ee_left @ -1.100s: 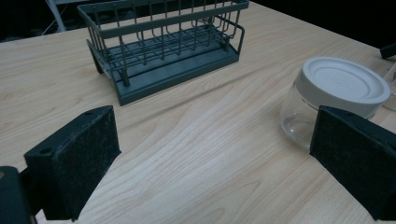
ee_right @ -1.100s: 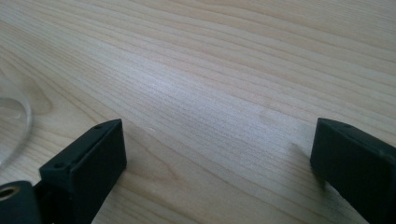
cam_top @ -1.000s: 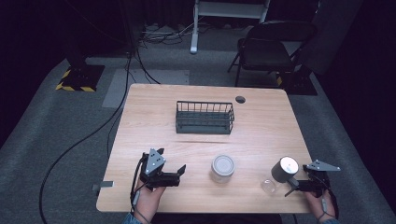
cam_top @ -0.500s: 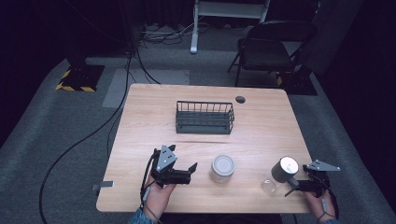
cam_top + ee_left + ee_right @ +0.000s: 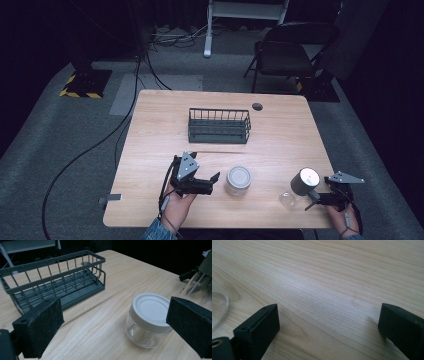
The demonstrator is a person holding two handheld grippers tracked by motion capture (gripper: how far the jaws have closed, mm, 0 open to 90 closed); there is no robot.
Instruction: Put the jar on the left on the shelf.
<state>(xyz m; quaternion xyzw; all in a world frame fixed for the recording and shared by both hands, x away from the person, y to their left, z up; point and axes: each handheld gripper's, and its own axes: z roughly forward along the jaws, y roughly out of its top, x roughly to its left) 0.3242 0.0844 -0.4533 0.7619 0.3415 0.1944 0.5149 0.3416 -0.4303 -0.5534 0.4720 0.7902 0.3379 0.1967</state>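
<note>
The desk (image 5: 280,130) is a pale wood-grain top with rounded corners, and a wide stretch of bare surface is seen between its far edge and the near row of things. A dark wire basket (image 5: 219,125) is placed at the middle of the far half, well apart from everything else. A small clear glass jar (image 5: 238,180) with a white screw lid is set upright on the near half, just right of the left hand-held gripper (image 5: 214,181). In the left gripper view the jar (image 5: 148,319) is seen ahead of the two padded jaws, which are spread wide and touch nothing; the jar lies nearer the right-hand jaw, with bare wood between it and the basket (image 5: 53,280).

Near the desk's right front corner a dark cylinder with a pale top (image 5: 305,181) is stood, and a clear round glass piece (image 5: 287,200) lies just beside it toward the near edge. The right hand-held gripper (image 5: 314,199) is held low at that corner, close to both. In the right gripper view its jaws are set wide apart over bare wood, and a curved glass rim (image 5: 219,310) is caught at the left margin.
</note>
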